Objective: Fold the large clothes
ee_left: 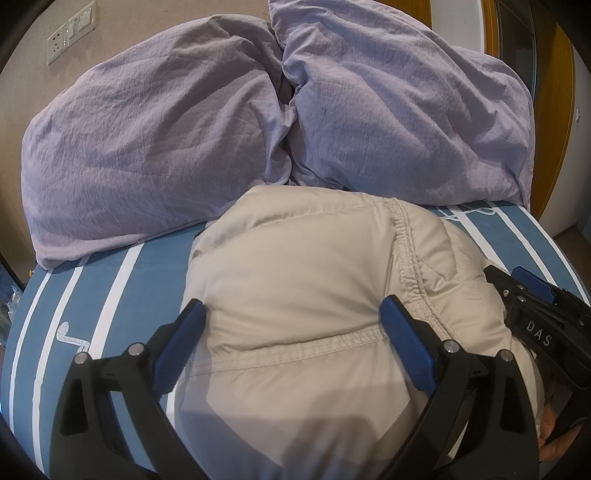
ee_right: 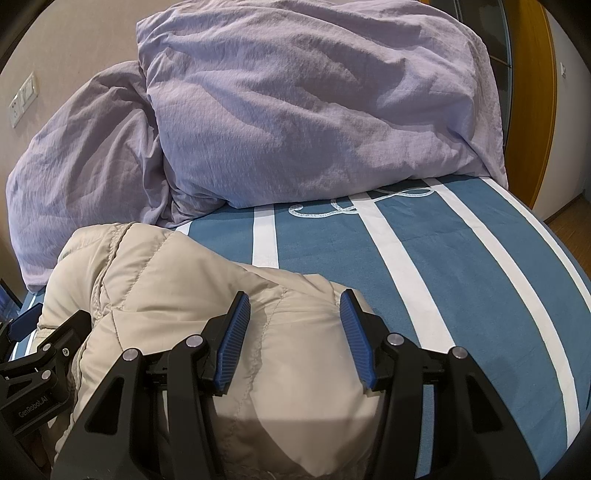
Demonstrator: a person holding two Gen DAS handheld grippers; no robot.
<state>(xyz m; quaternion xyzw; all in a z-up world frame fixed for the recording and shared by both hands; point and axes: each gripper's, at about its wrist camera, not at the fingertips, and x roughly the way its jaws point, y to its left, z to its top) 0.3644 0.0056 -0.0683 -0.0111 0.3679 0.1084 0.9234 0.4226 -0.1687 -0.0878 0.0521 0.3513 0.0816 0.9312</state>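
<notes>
A beige padded jacket (ee_left: 295, 280) lies bunched in a puffy mound on the bed (ee_right: 461, 258), which is covered in a blue sheet with white stripes. Taking the jacket as the landmark: beyond it, at the far side of the bed, two rumpled lilac pillows (ee_left: 155, 147) lean against the wall, the nearer edge of one touching or almost touching the jacket's far edge. To the jacket's right in the right wrist view the striped sheet lies bare, with a white looped cord motif (ee_right: 362, 203) printed just in front of the larger pillow.

The left tongs (ee_left: 295, 325) stand spread wide over the near part of the jacket, one blue pad (ee_left: 402, 339) on each side of a stitched seam; the fabric bulges up between them, but the pads do not press on it. The right tongs (ee_right: 295, 325) are held about half spread over the jacket's right end, the ribbed blue pads apart with a quilted fold rising between them; whether the pads touch the cloth cannot be told for sure, and nothing looks pinched.

Each pair of tongs shows at the edge of the other's view, close beside the jacket. On the wall beyond the pillows sits a white socket panel (ee_left: 70, 33), and a wooden door frame (ee_right: 528, 110) stands past the bed's far right corner.
</notes>
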